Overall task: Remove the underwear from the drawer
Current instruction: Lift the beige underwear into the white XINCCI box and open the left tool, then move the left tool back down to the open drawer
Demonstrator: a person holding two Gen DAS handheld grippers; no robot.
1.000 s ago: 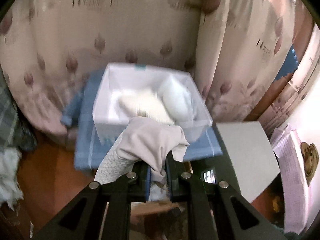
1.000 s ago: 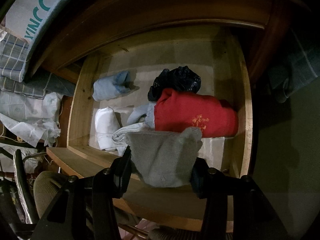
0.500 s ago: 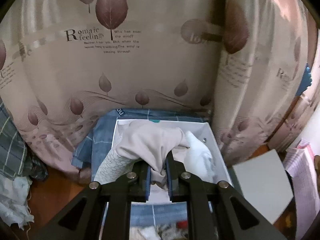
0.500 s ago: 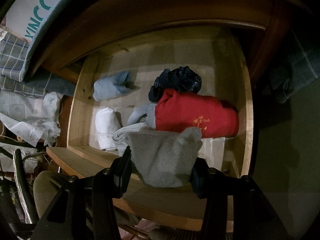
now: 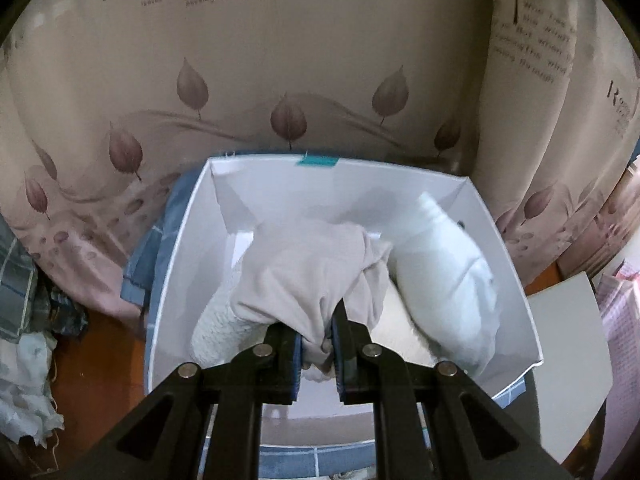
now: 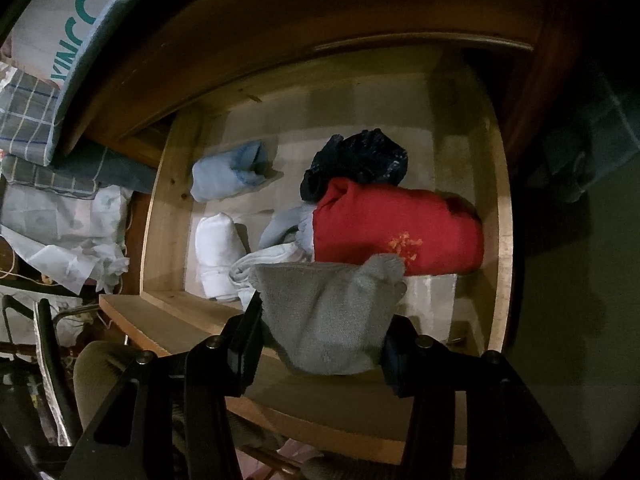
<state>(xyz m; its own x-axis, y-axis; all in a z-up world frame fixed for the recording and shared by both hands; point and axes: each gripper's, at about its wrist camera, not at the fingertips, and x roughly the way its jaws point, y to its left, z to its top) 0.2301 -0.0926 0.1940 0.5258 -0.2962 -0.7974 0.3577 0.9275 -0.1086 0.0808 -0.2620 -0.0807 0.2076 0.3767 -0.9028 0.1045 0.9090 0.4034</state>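
My left gripper (image 5: 318, 346) is shut on a beige piece of underwear (image 5: 308, 276) that hangs down inside a white box (image 5: 516, 280). A white rolled garment (image 5: 444, 284) lies in the box to its right. In the right wrist view my right gripper (image 6: 320, 332) is shut on a grey bundle of underwear (image 6: 328, 320), held above the front edge of the open wooden drawer (image 6: 504, 240). Inside the drawer lie a red roll (image 6: 392, 228), a dark bundle (image 6: 360, 160), a light blue roll (image 6: 228, 176) and a white roll (image 6: 218, 252).
The white box sits on blue checked cloth (image 5: 160, 248), with a leaf-printed curtain (image 5: 280, 80) right behind it. A grey board (image 5: 568, 364) lies right of the box. Crumpled white cloth (image 6: 80, 240) and a cardboard box (image 6: 68, 28) crowd the drawer's left side.
The left gripper has carried the beige underwear forward and down into the white box, which now fills the view. The right gripper and its grey bundle have stayed still over the drawer.
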